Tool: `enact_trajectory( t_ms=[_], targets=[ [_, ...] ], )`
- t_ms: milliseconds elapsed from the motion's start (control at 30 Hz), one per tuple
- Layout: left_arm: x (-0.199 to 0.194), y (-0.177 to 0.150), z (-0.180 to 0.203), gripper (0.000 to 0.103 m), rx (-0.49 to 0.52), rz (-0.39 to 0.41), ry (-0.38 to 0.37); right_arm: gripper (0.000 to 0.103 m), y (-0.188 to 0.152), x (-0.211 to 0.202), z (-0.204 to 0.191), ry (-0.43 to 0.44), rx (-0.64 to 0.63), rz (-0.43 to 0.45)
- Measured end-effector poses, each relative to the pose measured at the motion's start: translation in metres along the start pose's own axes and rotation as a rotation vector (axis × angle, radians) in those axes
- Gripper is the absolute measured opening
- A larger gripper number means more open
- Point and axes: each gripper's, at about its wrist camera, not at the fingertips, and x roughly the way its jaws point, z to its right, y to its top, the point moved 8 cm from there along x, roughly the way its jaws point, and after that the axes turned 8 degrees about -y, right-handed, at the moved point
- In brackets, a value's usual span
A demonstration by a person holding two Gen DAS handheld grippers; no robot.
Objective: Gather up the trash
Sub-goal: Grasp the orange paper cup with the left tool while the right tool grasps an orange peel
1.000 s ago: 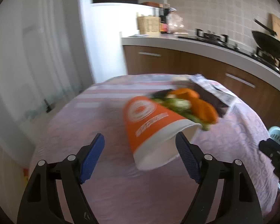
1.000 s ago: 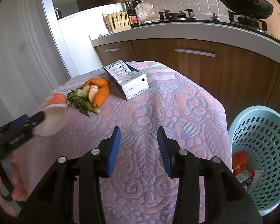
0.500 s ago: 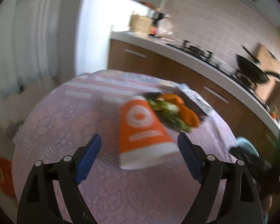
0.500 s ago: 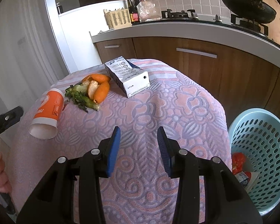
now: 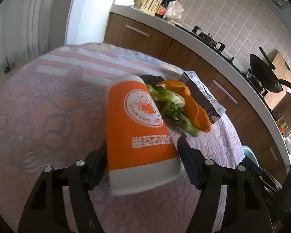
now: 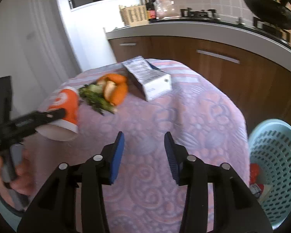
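- A kitchen's brown cabinets [image 6: 213, 62] are curving behind a table under a pink patterned tablecloth [image 6: 184, 120].
- An orange paper cup [image 5: 139, 130] with a white round logo, its lettering upside down and unreadable, is lying on its side, mouth toward the left gripper [image 5: 141, 165].
- That gripper's jaws, just closing, are flanking the cup; whether they are touching it I cannot tell.
- Vegetable scraps [image 5: 172, 106] and orange peel [image 5: 194, 106] are lying at the cup's 1 o'clock.
- The right gripper [image 6: 143, 153] is hovering spread, holding nothing.

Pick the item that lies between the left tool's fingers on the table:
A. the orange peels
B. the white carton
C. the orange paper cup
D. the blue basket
C: the orange paper cup lies on its side with the left tool straddling its wide end.
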Motion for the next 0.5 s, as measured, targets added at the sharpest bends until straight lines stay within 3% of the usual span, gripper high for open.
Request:
enact_trajectory(
  t_ms=[233, 500],
  targets=[
    [-0.014, 0.001, 0.003, 0.054, 0.013, 0.096, 0.004, 0.043, 0.038, 0.013, -0.046, 0.019, -0.110, 0.000],
    [-0.029, 0.006, 0.003, 0.054, 0.041, 0.182, 0.094, 0.043, 0.057, 0.078, -0.064, 0.041, -0.089, -0.091]
  ],
)
